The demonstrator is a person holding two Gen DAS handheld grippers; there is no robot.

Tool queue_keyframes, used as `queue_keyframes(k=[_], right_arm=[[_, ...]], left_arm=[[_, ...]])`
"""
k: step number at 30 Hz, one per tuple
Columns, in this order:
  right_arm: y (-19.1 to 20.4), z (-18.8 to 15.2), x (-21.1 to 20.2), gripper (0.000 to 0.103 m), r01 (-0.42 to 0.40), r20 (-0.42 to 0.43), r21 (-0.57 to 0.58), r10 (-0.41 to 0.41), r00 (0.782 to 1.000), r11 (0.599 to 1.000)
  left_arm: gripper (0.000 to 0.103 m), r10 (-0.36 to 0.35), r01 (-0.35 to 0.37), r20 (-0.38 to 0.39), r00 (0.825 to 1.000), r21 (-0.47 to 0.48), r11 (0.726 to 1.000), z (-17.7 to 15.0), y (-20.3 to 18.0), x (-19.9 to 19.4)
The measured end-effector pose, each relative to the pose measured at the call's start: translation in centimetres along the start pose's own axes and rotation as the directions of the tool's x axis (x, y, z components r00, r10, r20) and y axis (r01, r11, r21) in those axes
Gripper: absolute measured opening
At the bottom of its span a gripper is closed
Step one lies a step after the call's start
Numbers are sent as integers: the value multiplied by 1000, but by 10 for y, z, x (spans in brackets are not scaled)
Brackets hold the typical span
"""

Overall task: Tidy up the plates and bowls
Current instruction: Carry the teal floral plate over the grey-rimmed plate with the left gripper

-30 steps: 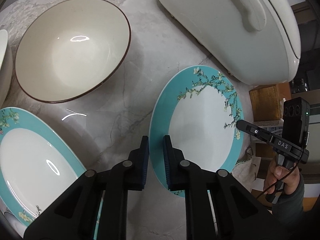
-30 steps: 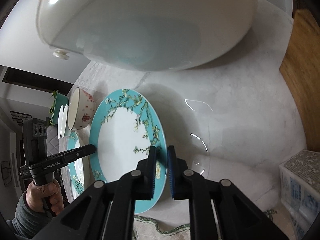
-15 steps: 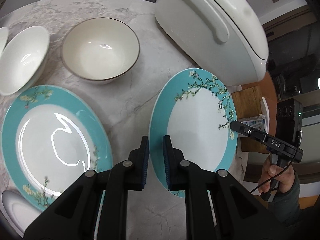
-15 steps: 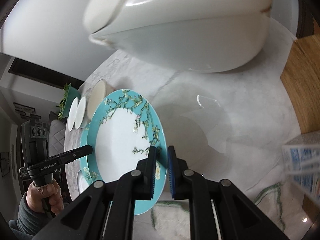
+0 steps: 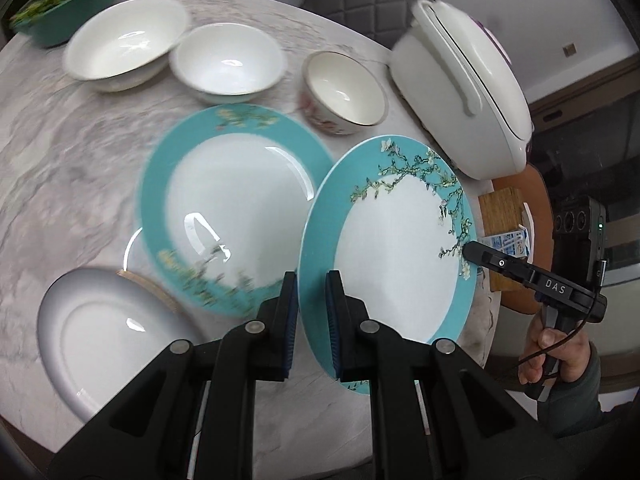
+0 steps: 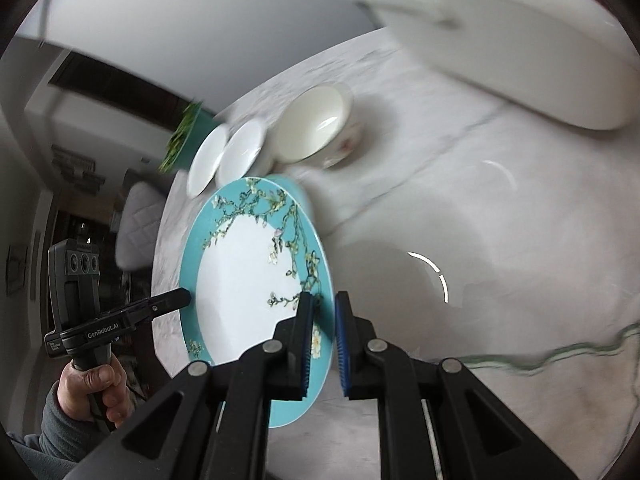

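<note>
Moved: blossom plate up off the marble table since a second ago, more bowls now showing.
Plate: tilted, above the table, beside a second teal plate.
Left gripper: clamped on its near rim.
Right gripper: clamped on the opposite rim.
Writing: "DAS", "GenRobot.AI".
Beyond: cooker.

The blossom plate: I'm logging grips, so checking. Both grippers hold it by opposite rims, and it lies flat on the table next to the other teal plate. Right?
Not quite. The blossom plate is not flat on the table: the left wrist view shows it lifted and tilted, overlapping the other teal plate. The rest holds: the left gripper and right gripper clamp opposite rims.
</note>
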State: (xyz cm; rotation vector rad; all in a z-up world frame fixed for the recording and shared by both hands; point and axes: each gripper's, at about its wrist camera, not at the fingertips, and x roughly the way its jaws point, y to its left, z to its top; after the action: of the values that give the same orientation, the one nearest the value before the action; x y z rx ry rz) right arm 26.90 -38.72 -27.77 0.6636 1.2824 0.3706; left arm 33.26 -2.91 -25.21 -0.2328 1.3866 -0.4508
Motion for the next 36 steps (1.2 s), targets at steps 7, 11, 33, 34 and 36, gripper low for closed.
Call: queue_keyframes(k=[7,11,33,34,36], right_arm=[[74,-11,53,13,-39,-72,-90,32,997,995],[106,-23,85,13,-52,-112,-120,38,993,991],[155,-81,217,14,18,-260,-177,-65,964,984],[155,-82,219,14,17,-260,-177,-63,964,984],[157,-80,221,14,20,-248,-190,-68,966,982]], left_arm=[[11,38,-34,44,998,-85,996,-49,79,-56],[11,62,-55,51,997,-138,989,-75,127,-76],[12,108,-113,-34,994,-232,966,-149,259,-54],[12,112,-118,-38,993,-232,966,-150,261,-52],[13,105,-109,-30,994,-239,965,-151,263,-52]])
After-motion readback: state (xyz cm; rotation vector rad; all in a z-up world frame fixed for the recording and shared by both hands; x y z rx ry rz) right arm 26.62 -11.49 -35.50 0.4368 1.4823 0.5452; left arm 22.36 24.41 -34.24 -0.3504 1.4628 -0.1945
